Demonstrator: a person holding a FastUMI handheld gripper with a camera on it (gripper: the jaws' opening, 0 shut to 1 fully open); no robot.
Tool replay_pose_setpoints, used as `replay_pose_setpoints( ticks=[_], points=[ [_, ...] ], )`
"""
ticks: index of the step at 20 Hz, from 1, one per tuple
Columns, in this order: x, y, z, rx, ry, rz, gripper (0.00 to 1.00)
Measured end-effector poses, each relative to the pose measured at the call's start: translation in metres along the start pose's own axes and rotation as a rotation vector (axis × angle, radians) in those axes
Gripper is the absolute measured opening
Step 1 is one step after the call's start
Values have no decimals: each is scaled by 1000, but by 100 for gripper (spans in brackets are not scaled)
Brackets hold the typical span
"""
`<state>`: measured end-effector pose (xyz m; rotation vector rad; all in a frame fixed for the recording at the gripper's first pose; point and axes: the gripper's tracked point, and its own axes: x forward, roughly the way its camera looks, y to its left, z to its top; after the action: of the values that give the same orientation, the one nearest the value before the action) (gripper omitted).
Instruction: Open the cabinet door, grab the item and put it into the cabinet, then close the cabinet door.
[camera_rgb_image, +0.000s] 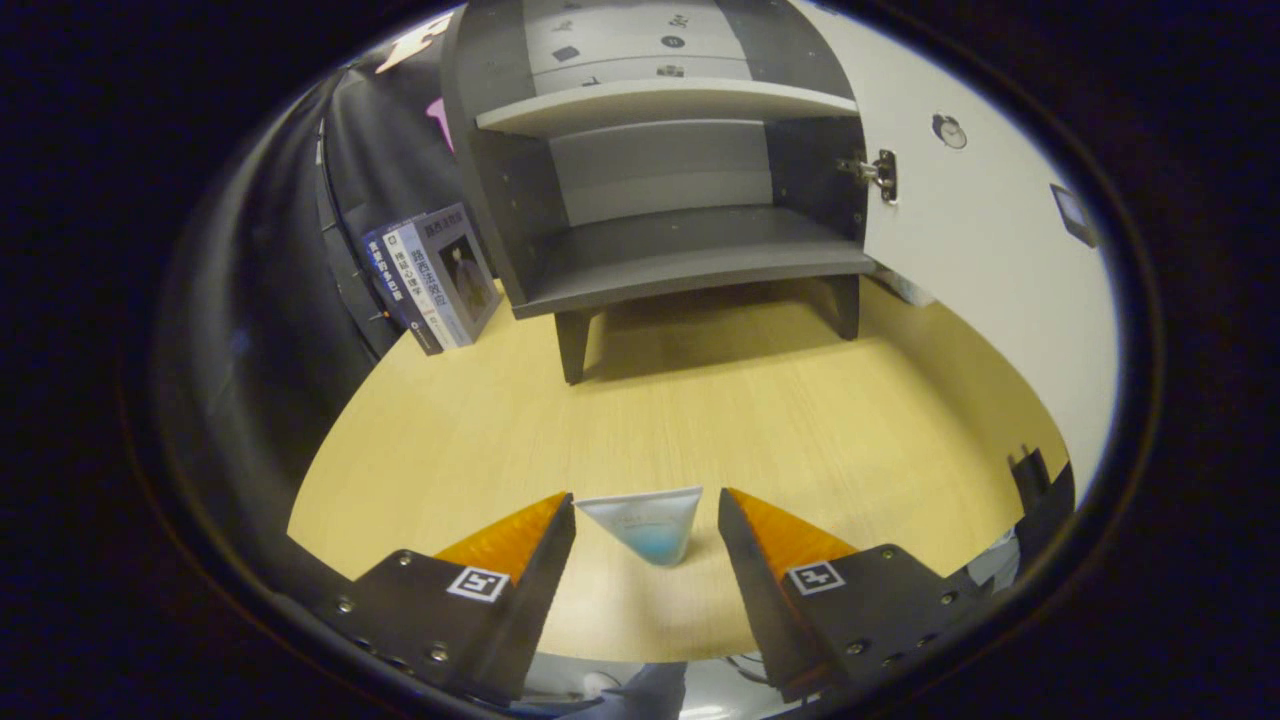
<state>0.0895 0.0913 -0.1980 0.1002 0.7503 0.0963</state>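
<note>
With the dark grey cabinet (660, 200) already open, the gripper (647, 520) fingers, spread wide and holding nothing, should close squarely on the small white-and-blue tube (645, 522) standing between them on the pale wooden desk (700, 420).

A: What's off-task here?
B: Books (432, 278), approx. two, upright on the wooden table (800, 420), leaning w/ covers facing out.
A: Backdrop?
B: Dark cloth behind the books.
</note>
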Motion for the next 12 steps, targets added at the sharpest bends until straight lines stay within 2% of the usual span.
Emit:
replay_pose_setpoints(
  ticks=[3, 4, 7, 12],
  points=[
    [5, -3, 2, -13, -22, -5, 61],
    [5, -3, 2, -20, -17, 2, 57],
    [3, -1, 5, -12, -20, 20, 57],
    [0, -1, 32, -18, -95, 36, 57]
  ],
)
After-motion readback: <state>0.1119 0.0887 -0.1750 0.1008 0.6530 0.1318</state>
